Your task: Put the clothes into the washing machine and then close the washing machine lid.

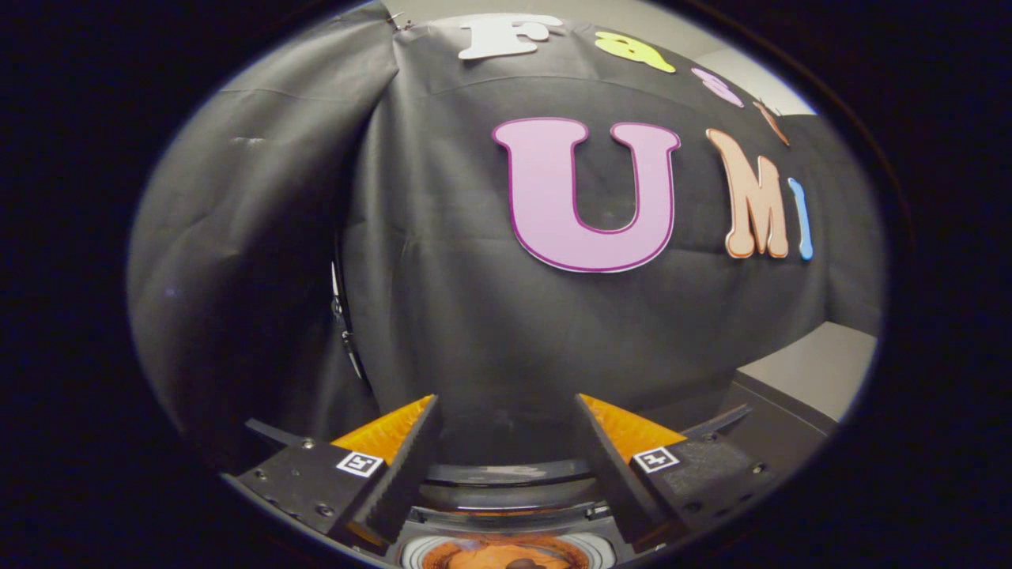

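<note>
Between your gripper [506, 411] fingers there is nothing: they stand wide apart and hold no cloth, pointed at the black booth wall [474, 332] beyond them. Just below and between the fingers you can see the round mouth of the washing machine [506, 506], its curved rim running from one finger to the other. Down inside the drum lies an orange garment [494, 555], bunched in the bottom, with a small dark spot on it that you cannot identify from here.

Count one gripper, one machine and one piece of clothing in sight; whether more lies under it cannot be told.

The garment looks soft and light, so it should crumple and drape rather than hold a shape. If you must shift it, pinch a raised fold, not a flat stretch, and expect trailing ends to catch on the rim.

The lid itself is hard to make out. It is likely stiff and hinged, so push on its free edge instead of gripping it, and check first that no cloth hangs over the rim.
</note>
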